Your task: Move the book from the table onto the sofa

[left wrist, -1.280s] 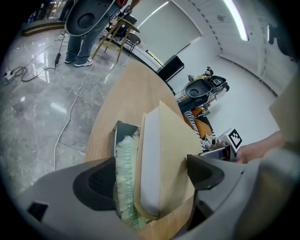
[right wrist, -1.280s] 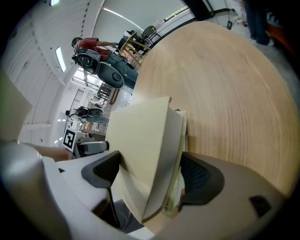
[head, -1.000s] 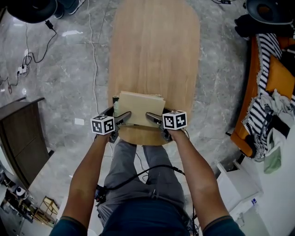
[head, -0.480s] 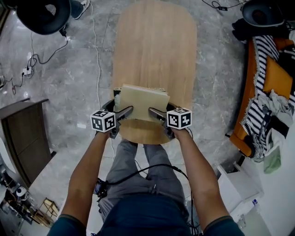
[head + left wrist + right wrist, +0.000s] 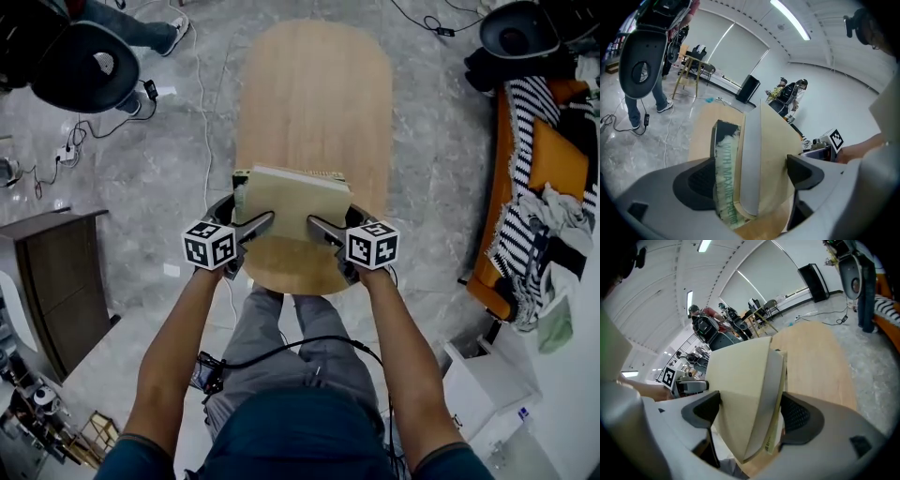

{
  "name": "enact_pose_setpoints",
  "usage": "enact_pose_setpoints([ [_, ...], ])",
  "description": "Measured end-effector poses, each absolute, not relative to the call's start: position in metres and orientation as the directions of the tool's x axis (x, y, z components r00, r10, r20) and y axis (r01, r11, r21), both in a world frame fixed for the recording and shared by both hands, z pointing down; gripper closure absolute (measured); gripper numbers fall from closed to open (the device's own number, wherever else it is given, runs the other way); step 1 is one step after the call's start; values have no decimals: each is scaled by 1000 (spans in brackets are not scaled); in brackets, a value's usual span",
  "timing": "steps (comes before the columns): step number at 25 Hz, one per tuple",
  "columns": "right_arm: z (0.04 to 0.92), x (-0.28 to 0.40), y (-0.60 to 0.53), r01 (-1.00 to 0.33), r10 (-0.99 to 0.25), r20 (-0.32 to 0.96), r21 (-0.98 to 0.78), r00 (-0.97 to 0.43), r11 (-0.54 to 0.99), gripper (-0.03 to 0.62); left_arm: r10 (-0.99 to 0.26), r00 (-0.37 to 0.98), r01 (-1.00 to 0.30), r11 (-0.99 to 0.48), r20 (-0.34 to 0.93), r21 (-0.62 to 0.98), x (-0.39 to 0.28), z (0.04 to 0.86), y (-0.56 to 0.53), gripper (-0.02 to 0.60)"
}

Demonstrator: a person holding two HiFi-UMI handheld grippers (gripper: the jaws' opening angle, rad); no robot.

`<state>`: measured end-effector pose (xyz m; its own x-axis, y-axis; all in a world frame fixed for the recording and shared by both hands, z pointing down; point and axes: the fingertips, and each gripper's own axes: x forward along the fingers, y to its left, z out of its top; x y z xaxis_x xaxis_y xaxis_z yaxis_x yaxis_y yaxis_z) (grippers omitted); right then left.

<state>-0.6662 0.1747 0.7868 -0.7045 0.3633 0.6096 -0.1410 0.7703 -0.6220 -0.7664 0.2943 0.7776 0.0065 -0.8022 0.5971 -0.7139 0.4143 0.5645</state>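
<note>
Here the book [image 5: 292,202], with its plain cream cover facing up, is held over the near end of the long wooden tabletop [image 5: 314,103], close to the near edge and roughly midway between the long sides. The left gripper [image 5: 255,228] has it by the near left corner and the right gripper [image 5: 323,228] by the near right corner, each marker cube just short of the tabletop's near edge. In the left gripper view the dark fingers [image 5: 693,180] pinch the book's thickness, one on the cream cover and the other on the green side with pale lettering. In the right gripper view the fingers [image 5: 799,416] clamp the book the same way, cover on one side, underside on the other. There the book's near corner hangs clear, with wood below it; whether the far edge touches the tabletop cannot be told. The orange sofa [image 5: 483,281], heaped with a black-and-white striped blanket [image 5: 530,112], stands well apart beyond the tabletop's right side, with grey marble floor [image 5: 431,187] between them
</note>
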Motion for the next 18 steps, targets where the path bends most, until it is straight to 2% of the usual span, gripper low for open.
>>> enact_pose_setpoints([
  [18, 611, -657, 128, -21, 231, 442, -495, -867, 869, 171, -901, -109, -845, 307, 421, 438, -760, 596, 246, 107],
])
